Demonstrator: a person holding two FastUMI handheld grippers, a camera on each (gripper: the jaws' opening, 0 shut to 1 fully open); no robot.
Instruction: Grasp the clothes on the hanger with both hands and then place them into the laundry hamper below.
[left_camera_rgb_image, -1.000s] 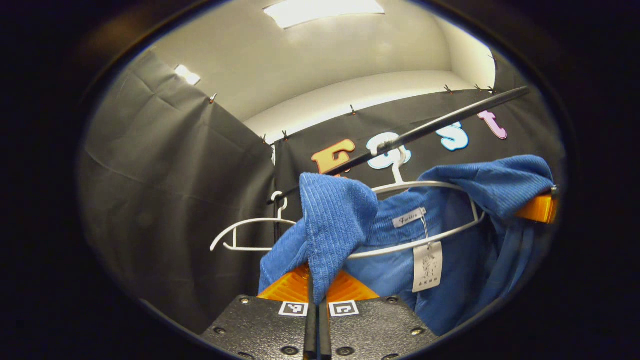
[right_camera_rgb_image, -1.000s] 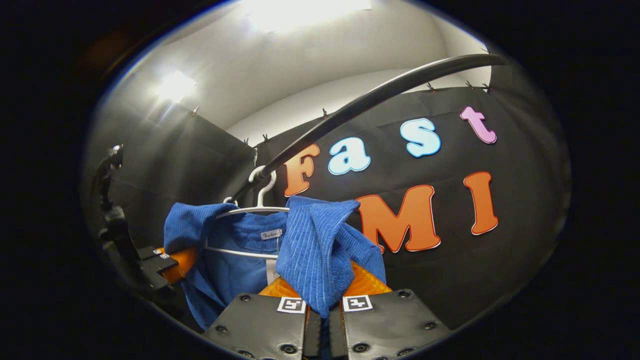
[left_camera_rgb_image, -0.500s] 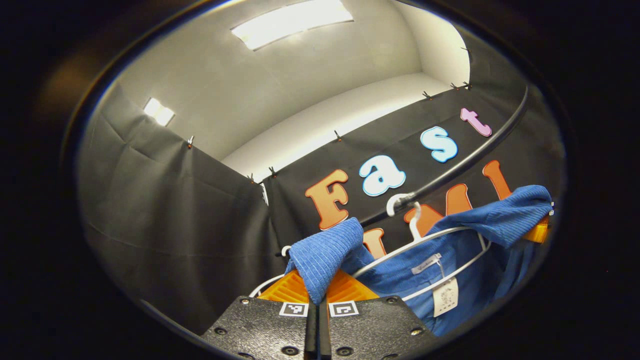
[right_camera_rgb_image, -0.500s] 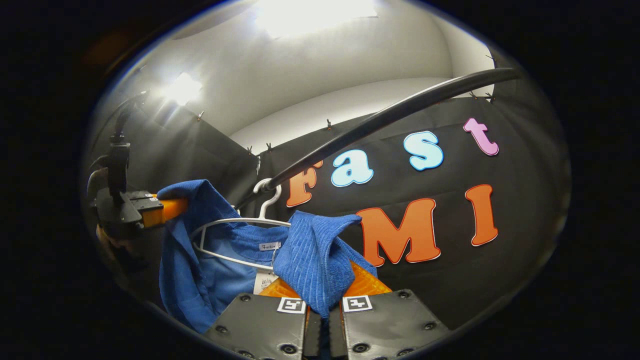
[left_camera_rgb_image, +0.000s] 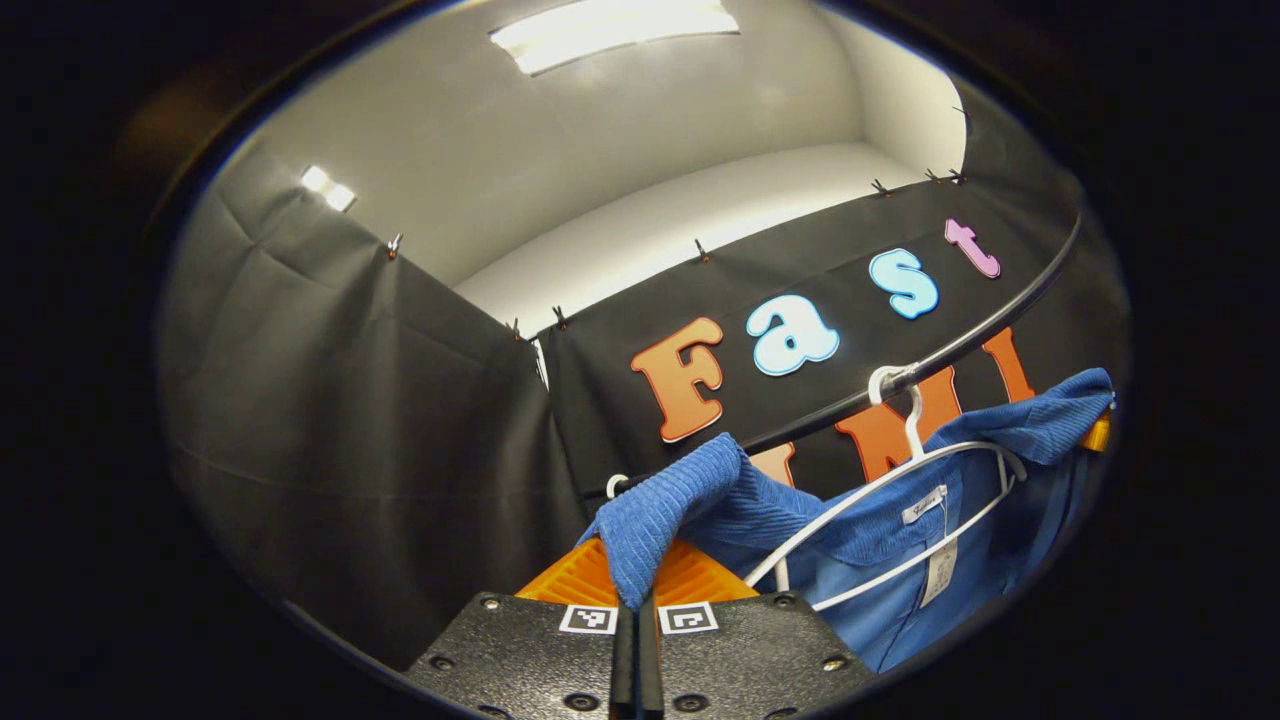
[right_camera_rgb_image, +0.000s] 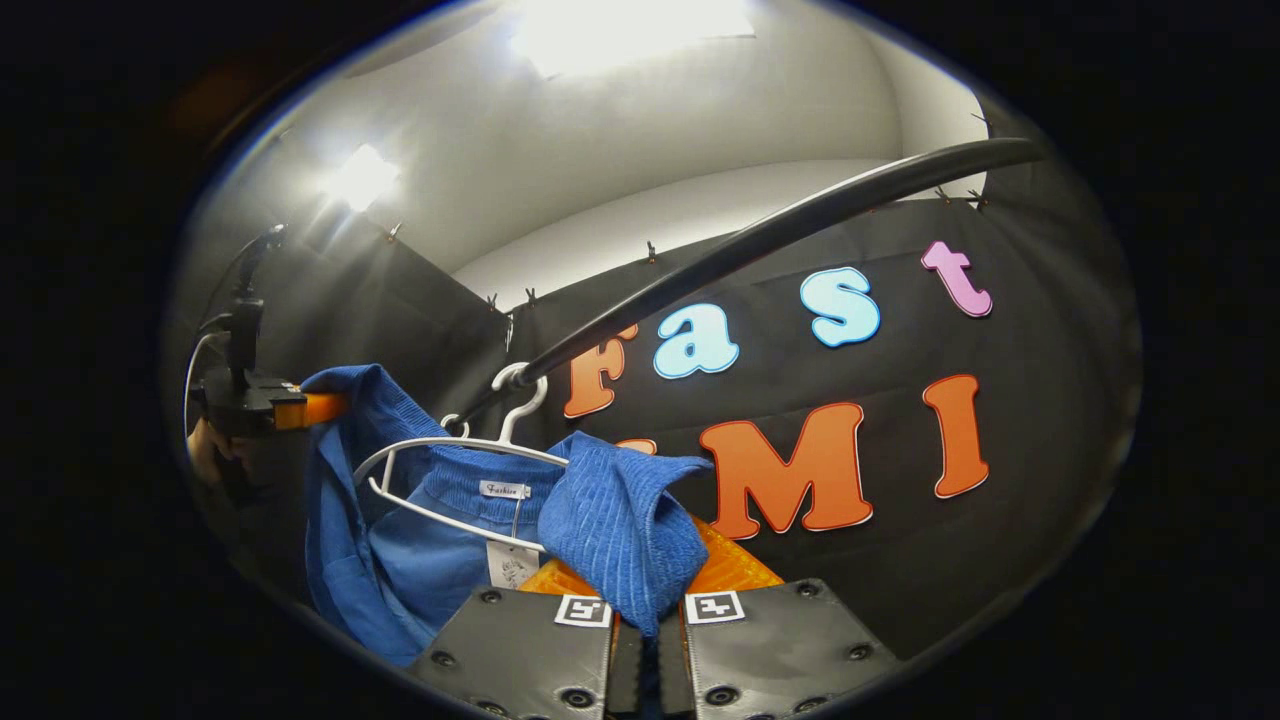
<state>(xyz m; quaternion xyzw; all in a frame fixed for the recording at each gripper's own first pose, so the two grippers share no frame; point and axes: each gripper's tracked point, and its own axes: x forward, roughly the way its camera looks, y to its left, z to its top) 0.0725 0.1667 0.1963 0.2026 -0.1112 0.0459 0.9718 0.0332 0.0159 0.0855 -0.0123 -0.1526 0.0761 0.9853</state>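
A blue corduroy garment (left_camera_rgb_image: 860, 520) hangs spread between both grippers, its collar still draped at a white hanger (left_camera_rgb_image: 905, 470). The hanger's hook sits on a black rail (left_camera_rgb_image: 960, 345). In the left gripper view my left gripper (left_camera_rgb_image: 632, 588) is shut on one shoulder of the garment. The right gripper (left_camera_rgb_image: 1097, 434) holds the other shoulder at the far right. In the right gripper view my right gripper (right_camera_rgb_image: 648, 602) is shut on a fold of the garment (right_camera_rgb_image: 400, 560). The left gripper (right_camera_rgb_image: 320, 409) grips the far shoulder, left of the hanger (right_camera_rgb_image: 460, 445).
The rail (right_camera_rgb_image: 760, 235) slants across the booth in front of the black cloth wall (right_camera_rgb_image: 1020, 540). A second, bare white hanger hook (left_camera_rgb_image: 615, 485) shows on the rail behind the garment. A hand (right_camera_rgb_image: 205, 450) holds the left gripper. Ceiling lights are overhead.
Both grippers stayed shut on the garment and lifted its shoulders off the hanger's arms. The left gripper rose and pulled away, so the hanger now sits farther right in its view.
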